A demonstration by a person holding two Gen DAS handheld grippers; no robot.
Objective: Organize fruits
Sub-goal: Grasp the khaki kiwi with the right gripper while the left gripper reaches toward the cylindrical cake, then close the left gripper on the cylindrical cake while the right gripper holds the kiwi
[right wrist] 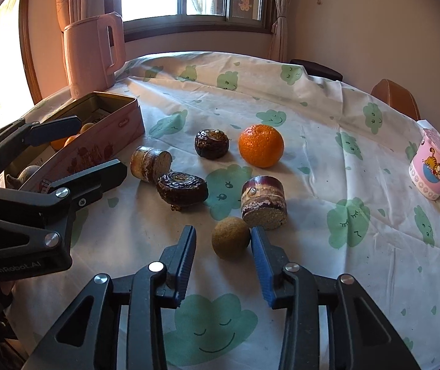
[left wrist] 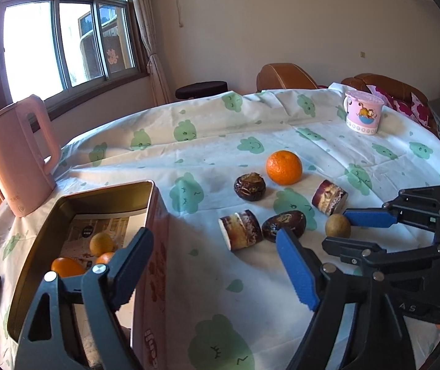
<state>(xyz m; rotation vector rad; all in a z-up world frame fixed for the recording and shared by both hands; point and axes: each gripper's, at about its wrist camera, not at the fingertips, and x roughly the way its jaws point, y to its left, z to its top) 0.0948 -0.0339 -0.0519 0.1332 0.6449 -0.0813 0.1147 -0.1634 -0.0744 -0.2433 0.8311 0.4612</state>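
Here my right gripper [right wrist: 223, 246] brackets the small brown fruit [right wrist: 231, 237], one pad seemingly touching, not yet clamped, while my left gripper [left wrist: 210, 252] hangs wide open beside the tin [left wrist: 155, 203].

We see one orange [right wrist: 261, 145] sitting on the tablecloth, round and bright, in the middle. Just left of it lies a dark, flat, wrinkled fruit [right wrist: 211, 143], and a second dark fruit [right wrist: 182, 188] lies nearer to us. Two short cut pieces of cane [right wrist: 150, 163] lie on their sides, one at the left, the other piece [right wrist: 264, 202] right of centre. A small brown round fruit [right wrist: 231, 238] rests nearest. At far left stands an open pink tin [right wrist: 108, 135] with oranges [left wrist: 67, 266] inside.
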